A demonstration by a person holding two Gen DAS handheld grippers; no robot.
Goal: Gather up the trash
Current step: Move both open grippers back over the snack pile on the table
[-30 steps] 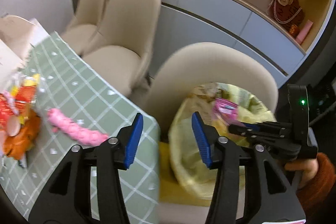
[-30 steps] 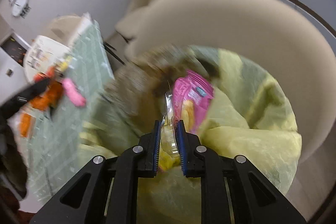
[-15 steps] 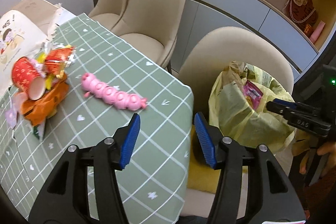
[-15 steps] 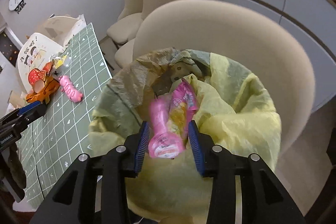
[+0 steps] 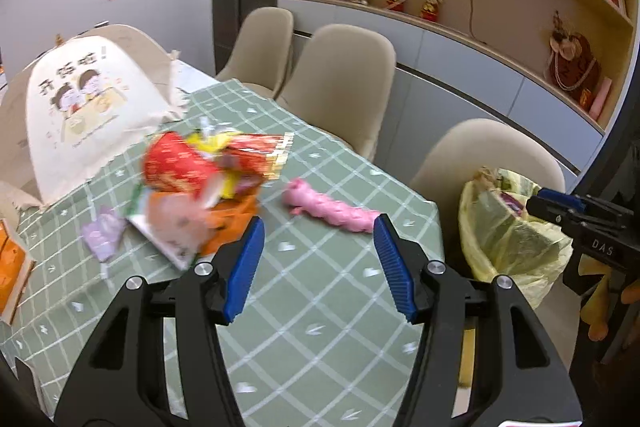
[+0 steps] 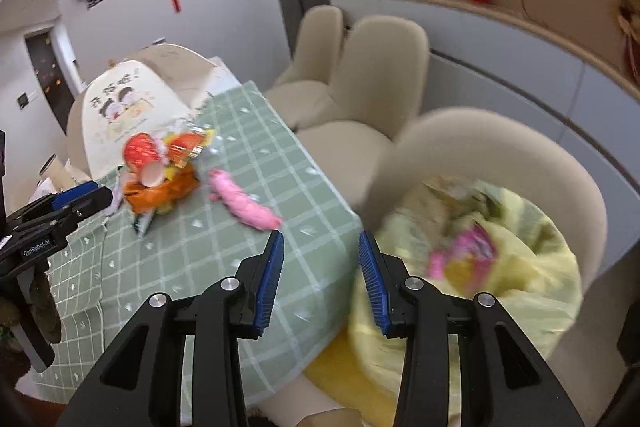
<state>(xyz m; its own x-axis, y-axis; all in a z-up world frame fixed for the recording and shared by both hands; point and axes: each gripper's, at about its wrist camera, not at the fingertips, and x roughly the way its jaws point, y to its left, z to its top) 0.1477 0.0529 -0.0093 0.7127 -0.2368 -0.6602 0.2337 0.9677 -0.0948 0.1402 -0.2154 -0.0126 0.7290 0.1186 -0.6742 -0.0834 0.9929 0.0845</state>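
A heap of trash lies on the green checked tablecloth: a red paper cup, a red snack wrapper and an orange packet. A pink segmented piece lies right of it, just beyond my left gripper, which is open and empty above the cloth. The yellow trash bag sits on a beige chair with pink wrappers inside. My right gripper hangs open and empty over the table's corner, left of the bag. The heap also shows in the right wrist view.
A cream tote bag with a cartoon print stands behind the heap. An orange box lies at the table's left edge. Two more beige chairs line the far side, with a cabinet and shelves behind them.
The right gripper opened and let the pink wrapper fall into the bag, then drew back and up toward the table. The left gripper swung from the bag to above the cloth near the heap.
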